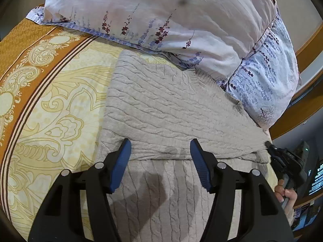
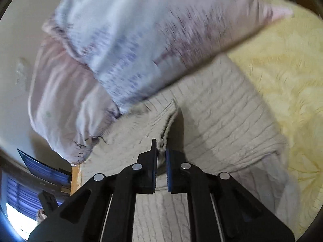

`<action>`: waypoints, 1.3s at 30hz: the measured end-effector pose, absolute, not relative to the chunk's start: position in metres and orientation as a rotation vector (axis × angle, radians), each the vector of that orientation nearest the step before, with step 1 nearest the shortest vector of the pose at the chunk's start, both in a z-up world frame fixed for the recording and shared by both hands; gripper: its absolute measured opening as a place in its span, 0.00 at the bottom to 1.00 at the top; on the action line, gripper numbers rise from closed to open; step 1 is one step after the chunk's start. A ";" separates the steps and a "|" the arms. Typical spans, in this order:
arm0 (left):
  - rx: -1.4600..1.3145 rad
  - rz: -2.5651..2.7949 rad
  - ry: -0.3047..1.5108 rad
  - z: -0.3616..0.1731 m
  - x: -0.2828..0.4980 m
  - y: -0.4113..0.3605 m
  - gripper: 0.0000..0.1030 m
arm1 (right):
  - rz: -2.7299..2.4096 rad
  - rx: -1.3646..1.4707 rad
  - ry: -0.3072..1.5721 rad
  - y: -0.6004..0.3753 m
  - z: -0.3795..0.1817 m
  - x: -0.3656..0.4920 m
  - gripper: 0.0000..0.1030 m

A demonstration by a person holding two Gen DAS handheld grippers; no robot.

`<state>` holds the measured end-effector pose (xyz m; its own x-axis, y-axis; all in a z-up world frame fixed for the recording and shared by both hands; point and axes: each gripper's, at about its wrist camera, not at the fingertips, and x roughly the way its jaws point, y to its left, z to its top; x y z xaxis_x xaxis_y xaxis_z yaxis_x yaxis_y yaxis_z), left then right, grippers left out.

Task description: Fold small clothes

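Note:
A beige cable-knit sweater [image 1: 161, 109] lies on the bed, its near part folded over itself. My left gripper [image 1: 160, 147] is open just above the fold edge, holding nothing. My right gripper [image 2: 161, 150] is shut on the sweater's edge [image 2: 167, 125] and lifts it a little; it also shows in the left wrist view [image 1: 269, 144] at the sweater's right corner. The right wrist view is blurred.
A floral pillow [image 1: 181, 18] lies against the sweater's far side, also in the right wrist view [image 2: 121, 50]. The yellow and orange patterned bedspread [image 1: 50, 100] extends left. A wooden bed frame [image 1: 306, 46] and a screen [image 1: 317, 179] are at the right.

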<state>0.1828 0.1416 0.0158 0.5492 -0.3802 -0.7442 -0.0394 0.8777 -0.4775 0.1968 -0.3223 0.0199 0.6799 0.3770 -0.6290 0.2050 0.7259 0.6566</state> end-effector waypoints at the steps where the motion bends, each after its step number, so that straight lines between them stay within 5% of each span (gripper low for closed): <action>1: -0.475 -0.211 0.977 0.016 0.183 0.141 0.60 | 0.111 0.778 0.824 -0.323 0.023 0.193 0.07; 8: -0.457 -0.229 0.972 0.020 0.178 0.137 0.63 | 0.037 0.744 0.964 -0.325 -0.008 0.200 0.09; 10: -0.480 -0.265 0.976 0.023 0.169 0.141 0.63 | 0.048 0.743 0.964 -0.329 0.000 0.194 0.19; 12: -0.490 -0.306 0.959 0.028 0.155 0.148 0.63 | 0.064 0.726 0.931 -0.337 0.013 0.179 0.45; 14: -0.469 -0.316 0.928 0.034 0.138 0.156 0.63 | 0.074 0.695 0.894 -0.349 0.025 0.157 0.53; 27: -0.433 -0.346 0.961 0.023 0.047 0.192 0.65 | 0.157 0.640 1.001 -0.397 0.009 0.059 0.52; 35: -0.472 -0.405 0.973 0.013 0.027 0.181 0.58 | 0.297 0.749 1.032 -0.391 0.005 0.031 0.36; 39: -0.528 -0.480 1.002 0.006 0.015 0.175 0.44 | 0.379 0.797 1.044 -0.384 0.004 0.020 0.32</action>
<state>0.0147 0.1749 0.0063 0.4566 -0.6005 -0.6564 0.1351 0.7760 -0.6161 0.0195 -0.3838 0.0038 0.4737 0.6266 -0.6189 0.0833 0.6677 0.7398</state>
